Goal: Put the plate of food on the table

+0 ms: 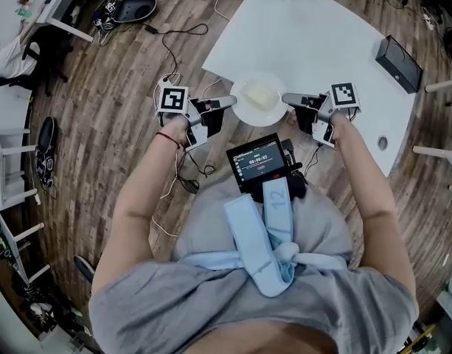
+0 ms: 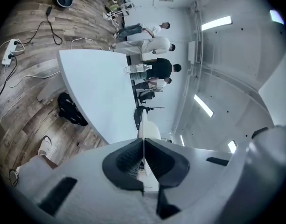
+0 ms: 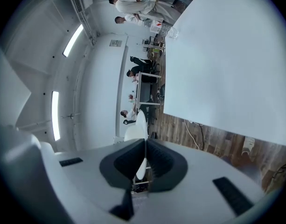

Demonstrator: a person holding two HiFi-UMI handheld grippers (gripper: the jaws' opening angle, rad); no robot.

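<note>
While the left gripper [image 1: 231, 101] pinches the food plate [image 1: 245, 116] at 9 o'clock, the right gripper [image 1: 285, 97] pinches 3 o'clock.

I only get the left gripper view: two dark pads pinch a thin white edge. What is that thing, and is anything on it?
Observer: It is a round white plate. The head view shows a pale yellow lump of food on it.
Visitor: Does only this gripper hold it?
Observer: No. The right gripper is shut on the opposite rim, across from the left gripper.
Visitor: Is it on the table yet?
Observer: In the head view it overlaps the near edge of the table. I cannot tell whether it rests there.
</note>
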